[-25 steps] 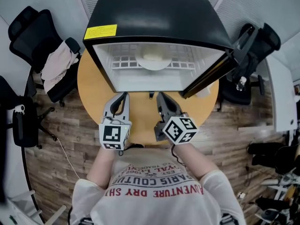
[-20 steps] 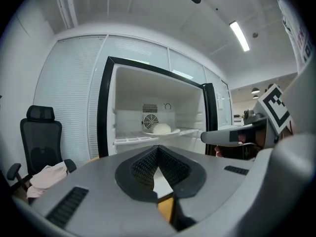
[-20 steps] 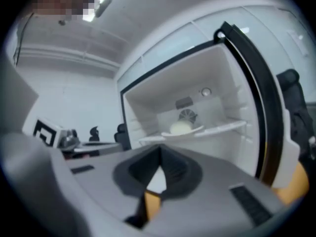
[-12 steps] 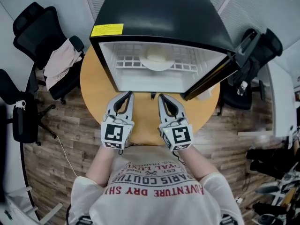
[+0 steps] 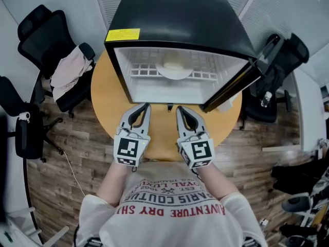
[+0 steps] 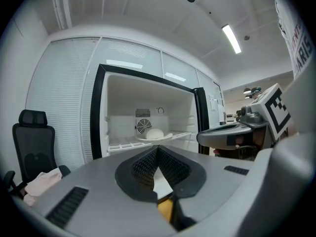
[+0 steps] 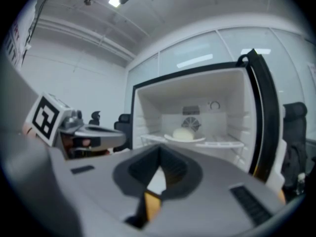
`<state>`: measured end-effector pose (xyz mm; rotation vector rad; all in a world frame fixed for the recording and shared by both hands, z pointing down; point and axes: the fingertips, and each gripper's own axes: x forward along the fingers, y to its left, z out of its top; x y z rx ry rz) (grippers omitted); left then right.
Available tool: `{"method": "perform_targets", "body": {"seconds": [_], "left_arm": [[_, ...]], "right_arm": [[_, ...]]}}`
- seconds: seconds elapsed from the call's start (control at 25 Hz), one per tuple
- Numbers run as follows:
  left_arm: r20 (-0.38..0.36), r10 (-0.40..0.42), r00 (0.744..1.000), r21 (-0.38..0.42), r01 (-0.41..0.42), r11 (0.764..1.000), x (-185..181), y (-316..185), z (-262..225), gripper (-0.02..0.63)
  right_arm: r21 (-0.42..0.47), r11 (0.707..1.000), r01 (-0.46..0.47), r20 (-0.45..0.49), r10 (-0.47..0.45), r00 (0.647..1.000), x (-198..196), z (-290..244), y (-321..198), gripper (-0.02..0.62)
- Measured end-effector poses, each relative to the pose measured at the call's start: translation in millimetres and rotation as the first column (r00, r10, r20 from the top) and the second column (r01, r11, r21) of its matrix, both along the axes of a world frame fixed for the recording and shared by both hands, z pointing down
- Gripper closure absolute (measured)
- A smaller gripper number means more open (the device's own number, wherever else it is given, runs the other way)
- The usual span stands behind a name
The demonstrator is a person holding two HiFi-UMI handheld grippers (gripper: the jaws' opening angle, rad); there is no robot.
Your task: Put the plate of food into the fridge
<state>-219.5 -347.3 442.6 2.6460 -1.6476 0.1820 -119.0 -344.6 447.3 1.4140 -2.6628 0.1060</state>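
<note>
A black fridge [image 5: 175, 19] stands open on the round wooden table [image 5: 105, 99]. Inside it, a white plate with a pale lump of food [image 5: 174, 67] rests on the wire shelf; both gripper views show it too, the plate [image 6: 154, 134] and the plate [image 7: 184, 135]. My left gripper [image 5: 147, 106] and right gripper [image 5: 179, 108] lie side by side on the table just in front of the fridge opening, pointing into it. Both are shut with nothing between the jaws. In its own view the left gripper [image 6: 158, 148] has its pads meeting, and so does the right gripper [image 7: 159, 158].
The fridge door [image 5: 234, 81] hangs open at the right. An office chair with a light cloth draped on it [image 5: 67, 71] stands left of the table, another chair [image 5: 280, 60] at the right. A cable [image 5: 72, 169] runs over the wooden floor.
The right gripper has turned straight and now lies parallel to the left one. Both have edged slightly toward the fridge. The plate has stayed on the shelf.
</note>
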Motion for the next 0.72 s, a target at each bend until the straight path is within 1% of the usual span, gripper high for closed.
{"method": "perform_targets", "body": {"seconds": [0.2,0.44,0.72], "left_arm": [[-0.013,-0.011,1.0,0.015,0.011,1.0,-4.5,3.8,-5.4,0.572],[-0.035,-0.009,0.999,0.01,0.009,1.0,-9.2,4.3,-6.9,0.572],[-0.032,0.01,0.999,0.025,-0.009,1.0,-7.9,2.2,-11.2,0.572]], "right_arm": [[-0.01,1.0,-0.01,0.008,0.01,1.0,-0.5,0.1,2.4,0.568],[0.018,0.999,-0.046,0.009,0.046,0.999,4.3,-12.0,4.6,0.568],[0.021,0.998,-0.066,-0.001,0.066,0.998,5.9,-14.2,-0.4,0.568]]}}
